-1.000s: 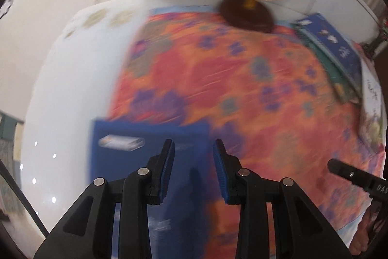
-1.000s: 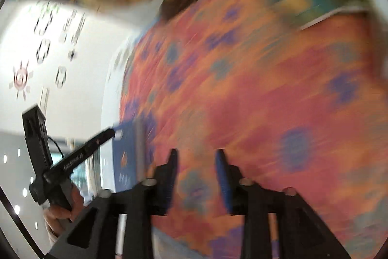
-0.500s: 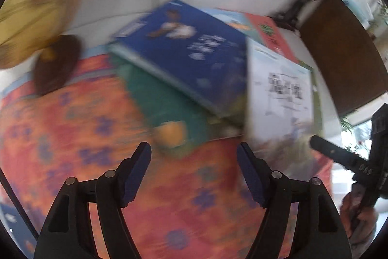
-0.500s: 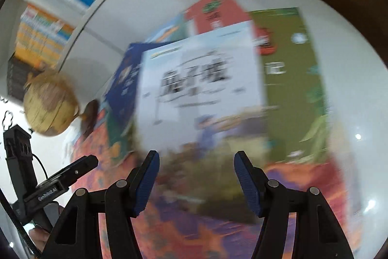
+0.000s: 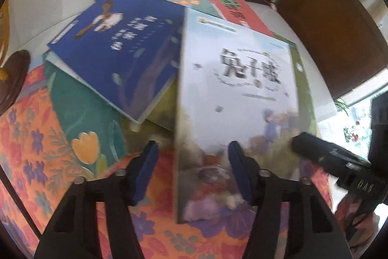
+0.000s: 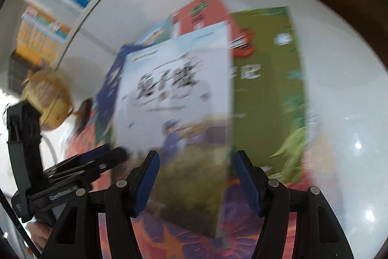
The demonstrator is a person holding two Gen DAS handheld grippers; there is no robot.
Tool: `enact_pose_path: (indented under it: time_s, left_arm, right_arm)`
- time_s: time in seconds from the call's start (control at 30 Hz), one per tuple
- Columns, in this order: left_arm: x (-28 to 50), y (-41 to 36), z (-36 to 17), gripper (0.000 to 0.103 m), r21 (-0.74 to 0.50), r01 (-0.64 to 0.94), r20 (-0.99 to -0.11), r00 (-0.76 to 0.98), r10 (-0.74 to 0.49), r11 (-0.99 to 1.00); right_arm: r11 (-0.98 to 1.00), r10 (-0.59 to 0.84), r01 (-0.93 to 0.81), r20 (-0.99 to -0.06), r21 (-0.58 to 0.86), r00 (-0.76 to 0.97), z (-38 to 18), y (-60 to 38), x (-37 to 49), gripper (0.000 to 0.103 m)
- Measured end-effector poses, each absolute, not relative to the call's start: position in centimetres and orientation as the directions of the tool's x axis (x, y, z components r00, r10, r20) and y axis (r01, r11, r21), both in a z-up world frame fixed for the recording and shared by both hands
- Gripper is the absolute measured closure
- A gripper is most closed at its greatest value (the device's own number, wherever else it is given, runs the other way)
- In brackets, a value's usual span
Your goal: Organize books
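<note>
Hovering released: 2 hand-held grippers (left [image 5: 191,152] closing, right [image 6: 196,164] opening) over 6 books [image 5: 237,89].

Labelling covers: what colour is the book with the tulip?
Teal green cover, orange tulip; left wrist view.

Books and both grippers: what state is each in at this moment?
Pale book: closed, face up, topmost of the pile.
Blue book: closed, lying askew on the teal book.
Teal book: closed, partly covered.
Red book: closed, mostly covered.
Green book: closed, flat, under the pale book.
Left gripper: open, jaws just closing, gripping nothing.
Right gripper: open, jaws just opening, gripping nothing.
</note>
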State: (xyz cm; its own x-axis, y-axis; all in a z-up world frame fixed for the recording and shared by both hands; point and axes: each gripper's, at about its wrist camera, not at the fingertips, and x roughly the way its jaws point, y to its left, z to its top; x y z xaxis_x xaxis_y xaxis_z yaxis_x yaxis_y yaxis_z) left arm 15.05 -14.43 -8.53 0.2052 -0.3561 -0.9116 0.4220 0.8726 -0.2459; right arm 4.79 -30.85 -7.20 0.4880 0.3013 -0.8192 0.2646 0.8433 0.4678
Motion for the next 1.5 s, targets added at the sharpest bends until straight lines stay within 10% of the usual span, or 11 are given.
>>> enact_pose_path:
  time_s: [0.47, 0.8, 0.97, 1.5]
  left_arm:
    - [7.9, -6.5, -9.5, 0.056, -0.160, 0.337, -0.955, 0.185, -0.232, 0.928]
    - [8.5, 1.7, -10.8, 0.049, -0.377, 0.166, -0.909, 0.123, -0.398, 0.911]
    - [9.2, 2.7, -10.9, 0.051, -0.431, 0.183, -0.886, 0.103, -0.453, 0.884]
    - [9.9, 1.8, -10.8, 0.071, -0.391, 0.213, -0.896, 0.134, -0.423, 0.895]
  right_arm:
    - [0.836, 0.448, 0.157, -0.819, 0.526, 0.359, -8.8, -23.1, 2.8, 0.034]
    - [0.754, 0.614, 0.049, -0.729, 0.655, 0.304, -10.4, -21.1, 3.2, 0.035]
    - [0.741, 0.640, 0.016, -0.714, 0.671, 0.283, -11.1, -22.4, 4.4, 0.065]
    - [0.720, 0.673, -0.028, -0.688, 0.693, 0.271, -12.3, -21.7, 6.1, 0.086]
